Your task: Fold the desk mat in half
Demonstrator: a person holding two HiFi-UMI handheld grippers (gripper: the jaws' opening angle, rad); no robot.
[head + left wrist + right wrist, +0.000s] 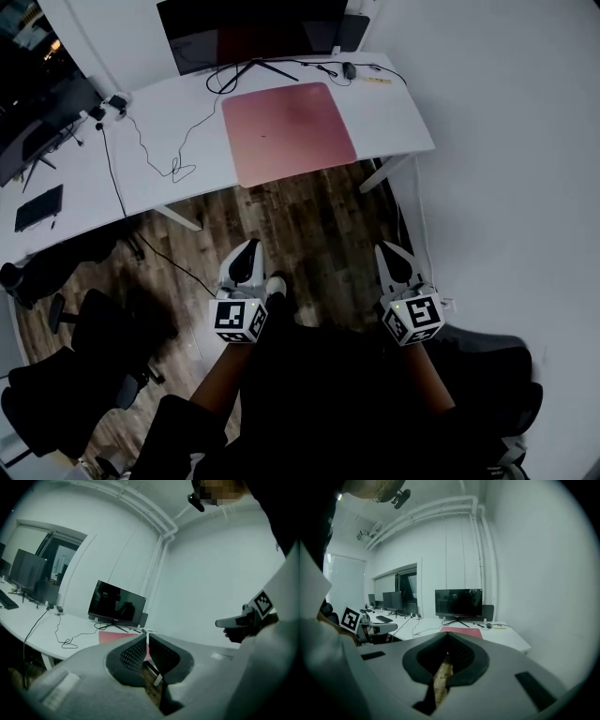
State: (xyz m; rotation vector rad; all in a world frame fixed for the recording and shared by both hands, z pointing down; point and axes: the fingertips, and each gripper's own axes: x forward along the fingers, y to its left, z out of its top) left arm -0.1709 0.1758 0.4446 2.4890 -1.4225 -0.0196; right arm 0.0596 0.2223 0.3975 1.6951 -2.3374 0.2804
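Observation:
A pink desk mat (289,131) lies flat and unfolded on the white desk (398,122), in front of the monitor. It also shows far off in both gripper views, as the mat (112,637) and the mat (461,632). My left gripper (248,247) and right gripper (390,251) hang side by side over the wooden floor, well short of the desk's near edge. Both point toward the desk. The left gripper (146,637) has its jaws together with nothing in them. The right gripper (448,642) is likewise shut and holds nothing.
A dark monitor (253,33) stands behind the mat, with a mouse (349,69) to its right. Black cables (150,141) trail across the desk's left part. Black office chairs (84,347) stand at the lower left. A white wall runs along the right.

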